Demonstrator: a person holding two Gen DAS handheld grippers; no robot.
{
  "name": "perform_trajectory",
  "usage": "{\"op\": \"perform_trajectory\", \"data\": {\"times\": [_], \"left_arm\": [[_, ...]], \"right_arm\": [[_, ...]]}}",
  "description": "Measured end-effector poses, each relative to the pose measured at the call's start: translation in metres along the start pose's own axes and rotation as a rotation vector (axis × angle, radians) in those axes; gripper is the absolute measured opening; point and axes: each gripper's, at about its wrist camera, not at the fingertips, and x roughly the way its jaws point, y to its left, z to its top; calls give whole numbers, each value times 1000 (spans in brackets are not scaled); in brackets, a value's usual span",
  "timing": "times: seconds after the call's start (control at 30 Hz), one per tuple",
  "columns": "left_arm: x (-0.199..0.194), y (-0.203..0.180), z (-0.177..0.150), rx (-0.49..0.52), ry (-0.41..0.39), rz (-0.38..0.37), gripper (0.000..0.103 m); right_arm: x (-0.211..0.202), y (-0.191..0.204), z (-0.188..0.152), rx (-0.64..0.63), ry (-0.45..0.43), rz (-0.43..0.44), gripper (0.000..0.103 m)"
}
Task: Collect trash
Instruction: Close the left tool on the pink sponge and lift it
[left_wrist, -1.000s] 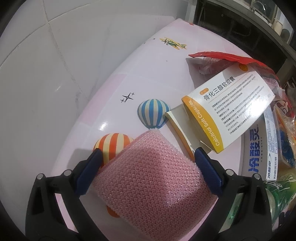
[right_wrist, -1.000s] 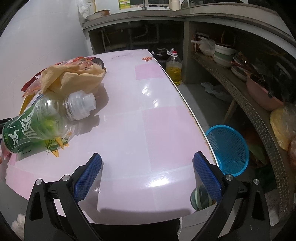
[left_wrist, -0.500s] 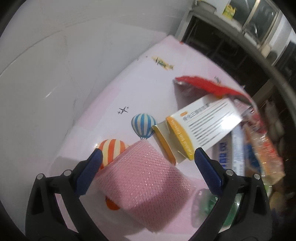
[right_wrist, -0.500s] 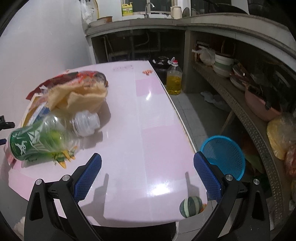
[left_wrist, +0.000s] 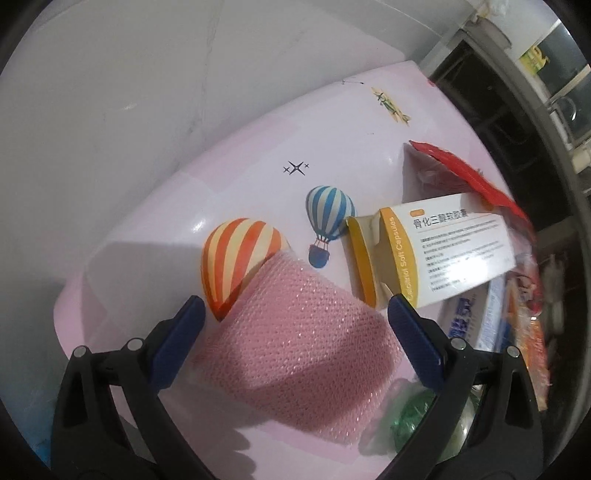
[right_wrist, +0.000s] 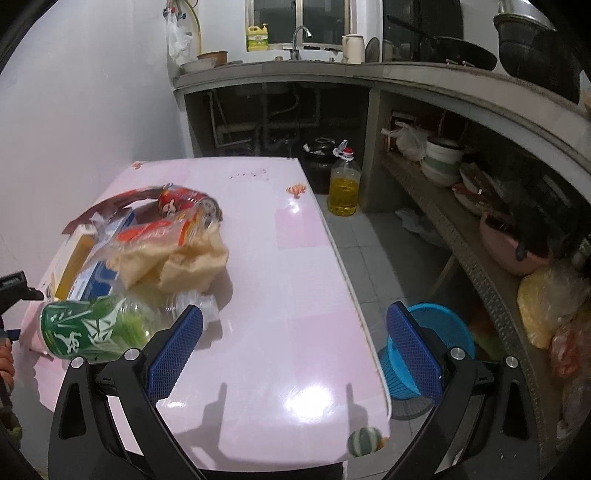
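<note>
A pink foam net sleeve (left_wrist: 295, 332) lies on the pink table (left_wrist: 258, 155), below and between the fingers of my open left gripper (left_wrist: 295, 317), which hovers above it without touching. Just right of it sit a yellow-and-white capsule box (left_wrist: 443, 251), a red wrapper (left_wrist: 465, 177) and a green bottle (left_wrist: 417, 410). In the right wrist view the same heap shows at the left: the green bottle (right_wrist: 92, 328), a yellowish plastic bag (right_wrist: 177, 262) and a red snack bag (right_wrist: 184, 201). My right gripper (right_wrist: 295, 347) is open and empty above the table's bare near part.
A blue mesh basket (right_wrist: 432, 354) stands on the floor past the table's right edge. An oil bottle (right_wrist: 343, 184) stands on the floor near the concrete counter (right_wrist: 332, 74). Shelves with bowls (right_wrist: 443, 162) run along the right. A white wall (left_wrist: 110, 92) borders the table's left.
Both grippers have risen and pulled back from the table. The pink foam sleeve, earlier right between the left fingers, now lies lower and farther off. The right view now takes in the sink counter.
</note>
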Motion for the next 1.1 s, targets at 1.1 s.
{"op": "perform_trajectory", "data": {"times": [1.1], "left_arm": [[-23,-20,-72,1646,-22,-24,96]], "right_arm": [[35,29,17,5,41,49,97]]}}
